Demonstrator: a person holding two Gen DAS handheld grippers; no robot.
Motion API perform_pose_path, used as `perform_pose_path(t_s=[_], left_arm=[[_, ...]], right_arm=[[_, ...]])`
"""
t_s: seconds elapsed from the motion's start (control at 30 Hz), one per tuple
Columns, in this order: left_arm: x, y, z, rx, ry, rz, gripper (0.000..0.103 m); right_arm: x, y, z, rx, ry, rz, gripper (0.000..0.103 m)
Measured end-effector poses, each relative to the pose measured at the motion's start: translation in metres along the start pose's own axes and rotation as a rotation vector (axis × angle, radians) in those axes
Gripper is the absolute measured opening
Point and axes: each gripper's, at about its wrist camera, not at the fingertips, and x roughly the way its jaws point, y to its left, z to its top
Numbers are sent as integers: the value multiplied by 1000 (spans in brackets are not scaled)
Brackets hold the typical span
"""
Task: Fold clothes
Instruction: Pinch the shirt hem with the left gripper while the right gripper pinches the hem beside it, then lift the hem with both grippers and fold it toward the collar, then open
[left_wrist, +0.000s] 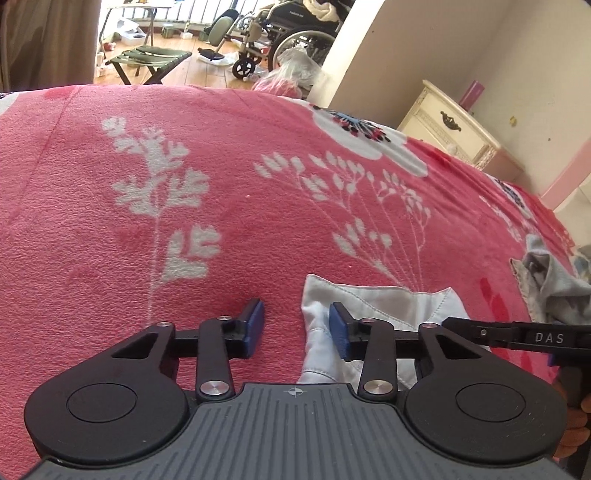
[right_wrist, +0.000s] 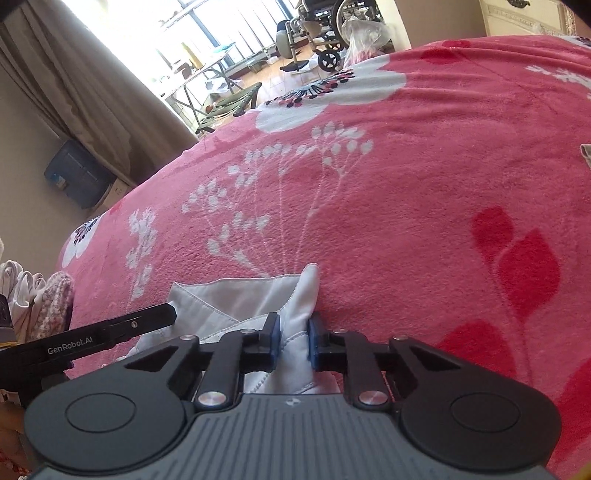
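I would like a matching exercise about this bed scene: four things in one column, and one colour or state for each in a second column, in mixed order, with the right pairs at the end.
Things:
1. blanket
2. white garment
3. left gripper
4. right gripper

Colour or state:
A. jaws apart, cloth edge between them, not pinched
B. pink with white plant pattern
C. closed on a fold of cloth
D. pale, stitched seams, lying on the bed

Pairs: 1-B, 2-D, 3-A, 4-C

Sunlit windows (right_wrist: 207, 22) upper left, brown curtain (right_wrist: 85, 85), wood floor (left_wrist: 195, 62), wheelchair (left_wrist: 291, 33), cream nightstand (left_wrist: 450, 125) upper right.
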Motion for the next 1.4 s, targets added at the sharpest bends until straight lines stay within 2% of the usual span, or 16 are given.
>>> perform_pose_path(t_s=[0.07,0.13,0.23,0.6,0.9,1.13,1.4], left_arm=[[0,-3,-2,-1,-1,-9,31],[0,-7,-4,4,-6,-12,13],[-6,-12,-6,8,-34,-26,4],[-48,-27,-3,-18,-108,-111,3],[-120,-48,-17,-2,-175,-191,3],[-193,-64,-50,46,-226,-278,3],[-261,-81,-121,145,-213,-414,3]], right_arm=[[-1,3,-1,-14,-9,-11,6],[-6,6,-1,-25,-23,-12,5],[-15,8,-2,-23,-48,-5,5],[-70,30,-11,-19,-139,35,5],[-146,67,-42,-62,-206,68,5],[-217,89,-92,-60,-252,108,5],[-284,100,-186,-57,-265,160,5]])
